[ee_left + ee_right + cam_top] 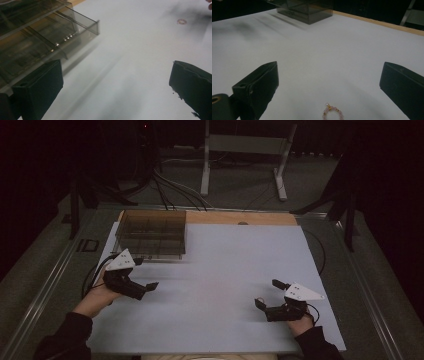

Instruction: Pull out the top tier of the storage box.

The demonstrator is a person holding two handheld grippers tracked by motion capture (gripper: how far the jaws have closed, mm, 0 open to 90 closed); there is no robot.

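A small ring of pink beads with gold spacers, a bracelet (329, 109), lies on the white sheet just in front of my right gripper (329, 85), between its wide-apart jaws and untouched. In the high view my right gripper (268, 294) rests open near the sheet's front right. My left gripper (145, 274) hovers open at the left, beside the front of a smoky clear compartment box (151, 234). In the left gripper view the box (37, 32) sits close at the left and the bracelet (178, 21) lies far off; nothing sits between the jaws of my left gripper (115, 82).
The white sheet (225, 270) covers a wooden board whose bare strip (240, 218) shows at the far edge. Beyond the table, cables (170, 187) and a white metal stand (245, 150) are on the floor. The box (304, 10) stands at the far left corner.
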